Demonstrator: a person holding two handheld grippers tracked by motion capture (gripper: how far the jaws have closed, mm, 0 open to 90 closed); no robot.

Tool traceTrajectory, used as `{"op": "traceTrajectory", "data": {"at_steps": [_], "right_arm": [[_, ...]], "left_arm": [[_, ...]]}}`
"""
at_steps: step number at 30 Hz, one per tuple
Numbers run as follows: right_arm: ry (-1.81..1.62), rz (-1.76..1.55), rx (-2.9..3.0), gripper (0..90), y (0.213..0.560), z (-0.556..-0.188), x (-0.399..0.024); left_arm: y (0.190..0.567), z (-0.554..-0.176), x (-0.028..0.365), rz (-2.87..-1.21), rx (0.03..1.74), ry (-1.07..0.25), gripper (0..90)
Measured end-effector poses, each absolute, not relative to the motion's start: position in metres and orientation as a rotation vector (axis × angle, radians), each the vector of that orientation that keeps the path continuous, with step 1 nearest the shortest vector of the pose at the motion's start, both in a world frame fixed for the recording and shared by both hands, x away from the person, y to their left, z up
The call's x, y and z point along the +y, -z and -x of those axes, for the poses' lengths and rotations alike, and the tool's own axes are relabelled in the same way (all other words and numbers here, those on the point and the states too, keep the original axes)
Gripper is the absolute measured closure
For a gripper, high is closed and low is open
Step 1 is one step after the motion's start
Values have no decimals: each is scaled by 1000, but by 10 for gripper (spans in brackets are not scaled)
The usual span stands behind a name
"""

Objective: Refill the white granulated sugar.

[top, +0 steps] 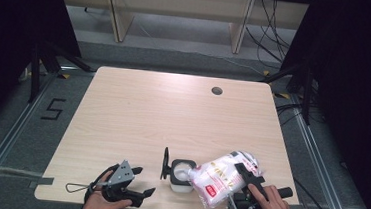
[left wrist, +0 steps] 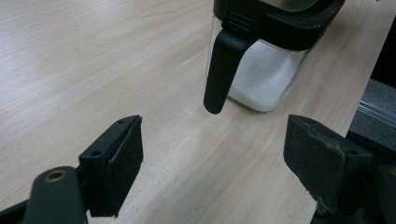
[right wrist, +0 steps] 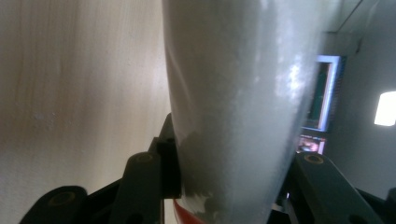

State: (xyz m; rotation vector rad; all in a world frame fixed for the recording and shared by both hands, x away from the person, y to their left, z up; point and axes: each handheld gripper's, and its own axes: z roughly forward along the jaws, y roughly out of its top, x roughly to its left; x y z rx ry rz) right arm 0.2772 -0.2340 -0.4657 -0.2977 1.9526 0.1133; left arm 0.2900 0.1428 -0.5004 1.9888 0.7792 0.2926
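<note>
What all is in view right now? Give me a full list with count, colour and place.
table: one, light wood, centre of the high view; round cable hole near its far right edge.
container: one, clear with black rim and open black lid, white granules inside, near edge between the grippers.
bag: one, clear with white contents and a red label, tilted with its mouth over the container.
floor marking: one, black, left of the table.
cables: several, dark, on the floor far right.
left gripper: one, black, open, beside the container.
right gripper: one, black, shut on the bag.
hands: two, at the near edge.
</note>
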Motion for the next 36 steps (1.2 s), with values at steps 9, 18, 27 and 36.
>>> {"op": "traceTrajectory", "data": {"at_steps": [9, 18, 27, 36], "right_arm": [[-382, 126, 2060, 619, 472, -286, -252], [-655, -13, 2164, 627, 478, -293, -267], [-885, -178, 2229, 634, 485, -302, -273], [-1063, -342, 2206, 636, 487, -315, -290]], "left_arm": [[500, -290, 143, -1976, 781, -291, 195], [499, -290, 143, -1985, 778, -294, 195], [499, -292, 145, -2008, 753, -312, 195], [499, -292, 145, -2005, 749, -317, 195]]}}
